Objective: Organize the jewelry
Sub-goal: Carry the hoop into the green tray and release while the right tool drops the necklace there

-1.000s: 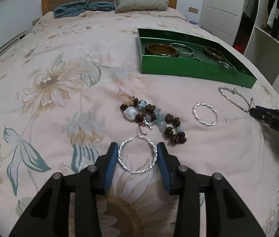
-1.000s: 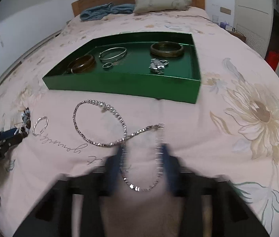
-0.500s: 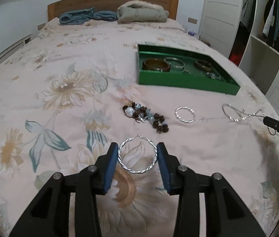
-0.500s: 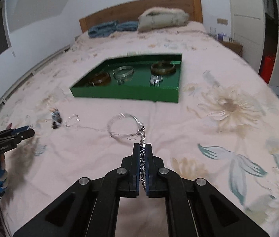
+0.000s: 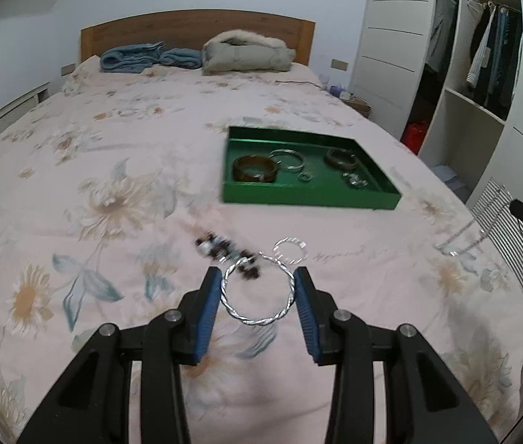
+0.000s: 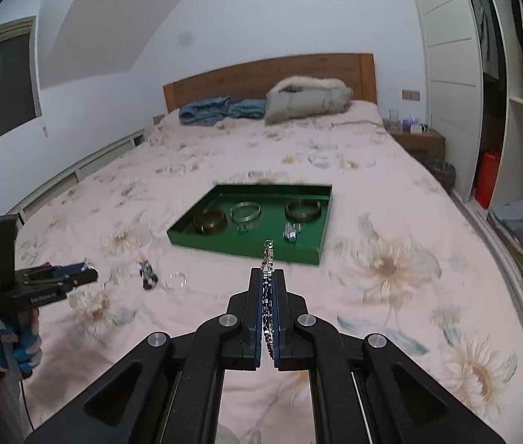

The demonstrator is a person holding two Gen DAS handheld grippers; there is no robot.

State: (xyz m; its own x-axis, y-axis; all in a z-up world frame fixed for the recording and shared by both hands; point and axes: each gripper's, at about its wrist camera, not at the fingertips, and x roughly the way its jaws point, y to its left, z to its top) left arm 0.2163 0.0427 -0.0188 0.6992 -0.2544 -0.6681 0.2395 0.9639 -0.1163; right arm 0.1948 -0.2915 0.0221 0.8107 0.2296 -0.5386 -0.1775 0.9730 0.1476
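Left wrist view: left gripper (image 5: pixel 257 292) clamps the twisted silver hoop (image 5: pixel 257 290) across its width between the blue pads, lifted off the bedspread (image 5: pixel 113 155), probably bound for the green tray (image 5: pixel 309 196).

Right wrist view: right gripper (image 6: pixel 268 292) pinches the chain necklace (image 6: pixel 268 259) tight, its end poking out ahead of the pads towards the tray.

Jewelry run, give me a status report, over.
Left gripper shut on twisted silver hoop. Right gripper shut on silver chain. Green tray ahead, path clear.
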